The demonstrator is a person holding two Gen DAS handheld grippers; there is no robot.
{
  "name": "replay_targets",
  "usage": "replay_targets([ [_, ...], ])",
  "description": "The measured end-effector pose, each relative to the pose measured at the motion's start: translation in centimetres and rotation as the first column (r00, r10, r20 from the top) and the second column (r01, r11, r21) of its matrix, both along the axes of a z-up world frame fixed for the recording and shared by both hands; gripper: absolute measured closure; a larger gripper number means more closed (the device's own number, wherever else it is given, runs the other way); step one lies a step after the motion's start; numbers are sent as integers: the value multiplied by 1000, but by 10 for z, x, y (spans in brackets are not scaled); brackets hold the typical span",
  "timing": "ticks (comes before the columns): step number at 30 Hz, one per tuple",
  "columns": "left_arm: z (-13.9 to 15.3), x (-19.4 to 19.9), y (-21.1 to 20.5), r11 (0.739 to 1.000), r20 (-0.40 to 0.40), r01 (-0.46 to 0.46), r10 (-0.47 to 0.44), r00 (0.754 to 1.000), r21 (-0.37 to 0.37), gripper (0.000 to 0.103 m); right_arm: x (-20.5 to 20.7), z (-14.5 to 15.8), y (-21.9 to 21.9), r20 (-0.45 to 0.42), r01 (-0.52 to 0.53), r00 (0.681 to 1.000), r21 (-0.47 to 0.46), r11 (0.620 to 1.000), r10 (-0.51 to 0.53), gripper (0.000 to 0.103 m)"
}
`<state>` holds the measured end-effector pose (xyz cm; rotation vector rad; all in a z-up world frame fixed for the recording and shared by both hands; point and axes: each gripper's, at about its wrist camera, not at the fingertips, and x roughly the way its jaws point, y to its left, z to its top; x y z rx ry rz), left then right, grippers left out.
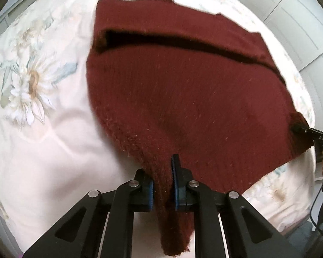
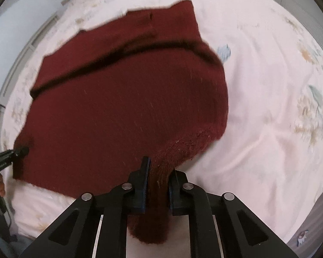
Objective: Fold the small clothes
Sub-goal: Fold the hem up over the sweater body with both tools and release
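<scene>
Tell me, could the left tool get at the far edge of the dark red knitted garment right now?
Probably not as things stand. The left tool is shut on a near corner of the dark red knitted garment, as the right tool is on its own, so it would have to let go first.

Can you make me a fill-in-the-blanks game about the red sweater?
1. The sweater is dark ____.
2. It lies on a bed cover printed with ____.
3. The left tool and the right tool are each ____ on the sweater.
4. The number of tools gripping it is ____.

Missing words: red; flowers; shut; two
</scene>
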<state>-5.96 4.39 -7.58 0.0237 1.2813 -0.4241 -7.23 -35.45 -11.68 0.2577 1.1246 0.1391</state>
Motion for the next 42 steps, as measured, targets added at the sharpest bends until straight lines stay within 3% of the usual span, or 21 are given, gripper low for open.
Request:
replay_targets([
  [4, 24, 9, 0, 999, 40, -16, 18, 999, -45, 92, 11, 29, -7, 76, 7, 997, 42, 999, -10, 90],
  [13, 73, 75, 20, 986, 133, -104, 122, 984, -134, 94, 53, 77, -19, 222, 69, 971, 105, 992, -91, 90],
  [21, 105, 143, 32, 981, 212, -148, 173, 962, -128, 94, 123, 107, -27, 278, 102, 953, 81, 991, -121, 90],
  [29, 81, 208, 16, 983, 191, -180, 181, 965, -22, 94, 205, 91, -17, 188, 105, 976, 34, 994, -109, 90],
  [38, 24, 249, 11, 970, 101, -233, 226, 969, 68, 91, 259, 38, -10, 25, 123, 992, -20, 992, -123, 86],
  [42, 19, 255, 11, 965, 76, -253, 247, 966, 75, 90, 261, 34, -14, 24, 138, 990, 11, 990, -139, 73],
])
